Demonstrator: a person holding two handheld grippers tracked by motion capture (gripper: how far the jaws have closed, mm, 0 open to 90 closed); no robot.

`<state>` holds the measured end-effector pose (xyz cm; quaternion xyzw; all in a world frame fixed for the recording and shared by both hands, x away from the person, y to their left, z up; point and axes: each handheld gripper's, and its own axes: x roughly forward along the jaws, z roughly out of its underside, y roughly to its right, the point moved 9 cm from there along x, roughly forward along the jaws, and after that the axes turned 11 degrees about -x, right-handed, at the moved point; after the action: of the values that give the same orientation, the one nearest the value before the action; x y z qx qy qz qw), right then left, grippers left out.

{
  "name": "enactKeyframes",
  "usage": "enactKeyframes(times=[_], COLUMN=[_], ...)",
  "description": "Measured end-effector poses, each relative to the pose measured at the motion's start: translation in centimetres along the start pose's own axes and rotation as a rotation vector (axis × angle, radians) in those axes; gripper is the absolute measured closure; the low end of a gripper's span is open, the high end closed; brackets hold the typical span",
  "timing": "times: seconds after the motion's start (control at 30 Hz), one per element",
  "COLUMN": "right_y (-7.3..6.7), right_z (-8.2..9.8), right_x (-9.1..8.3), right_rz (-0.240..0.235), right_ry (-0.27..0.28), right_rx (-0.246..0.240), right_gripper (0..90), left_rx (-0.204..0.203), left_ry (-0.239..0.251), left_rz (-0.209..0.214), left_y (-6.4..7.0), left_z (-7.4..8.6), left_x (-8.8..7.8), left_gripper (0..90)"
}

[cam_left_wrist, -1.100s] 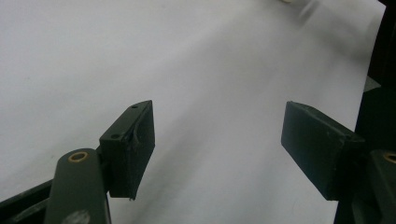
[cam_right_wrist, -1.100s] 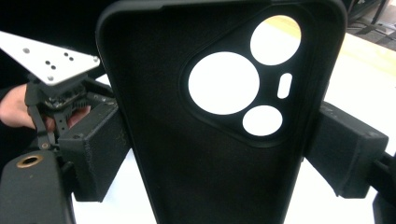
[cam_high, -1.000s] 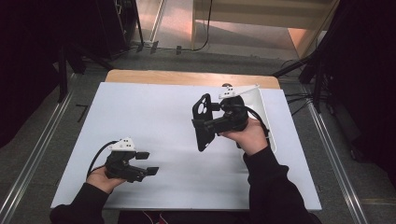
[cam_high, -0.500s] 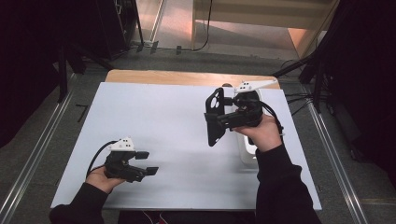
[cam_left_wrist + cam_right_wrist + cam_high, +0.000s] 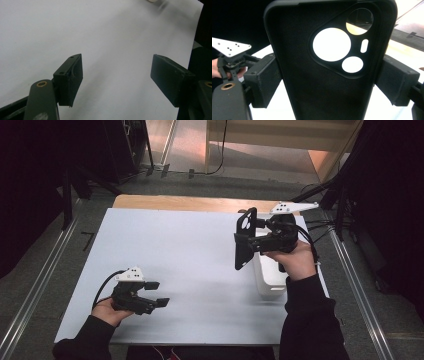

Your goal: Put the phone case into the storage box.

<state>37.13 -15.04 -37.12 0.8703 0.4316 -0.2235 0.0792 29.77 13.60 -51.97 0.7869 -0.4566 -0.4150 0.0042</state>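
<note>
Here the right tongs (image 5: 325, 82) hide part of the white box (image 5: 270, 282).

Matt black soft-looking plastic phone case (image 5: 324, 75), smooth inside (camera cut-outs cleanly edged). Dull black, slightly scuffed gripper pads (image 5: 263, 82). Smooth matt white table sheet (image 5: 190, 260) over a pale wooden board edge (image 5: 190, 203). Glossy white plastic box (image 5: 267, 277).

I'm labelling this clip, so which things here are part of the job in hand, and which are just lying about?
Part of the job:
- black phone case, clamped between the right tongs
- white box beneath that hand

Just there:
- left tongs, open and holding nothing, low over the white table
- wooden board at the table's far edge
</note>
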Motion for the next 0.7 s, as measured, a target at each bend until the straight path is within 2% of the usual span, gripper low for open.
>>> enactKeyframes(times=[0.17,0.33,0.47,0.7], right_y=[1.1,2.1,2.9,4.6], right_z=[0.2,0.5,0.9,2.2], right_x=[-1.3,-2.5,-3.2,-3.5], right_rz=[0.034,0.069,0.112,0.192], right_ry=[0.008,0.022,0.004,-0.030], right_rx=[0.020,0.041,0.055,0.079], right_gripper=[11.8,11.7,11.7,11.7], left_rx=[0.015,0.009,0.010,0.012], left_ry=[-0.001,0.003,0.006,-0.007], left_rz=[0.015,0.012,0.023,0.024], left_y=[0.2,0.1,0.2,0.1], left_z=[0.0,-0.1,-0.2,-0.2], left_x=[0.2,0.2,0.2,0.3], left_gripper=[25.8,25.8,25.8,25.8])
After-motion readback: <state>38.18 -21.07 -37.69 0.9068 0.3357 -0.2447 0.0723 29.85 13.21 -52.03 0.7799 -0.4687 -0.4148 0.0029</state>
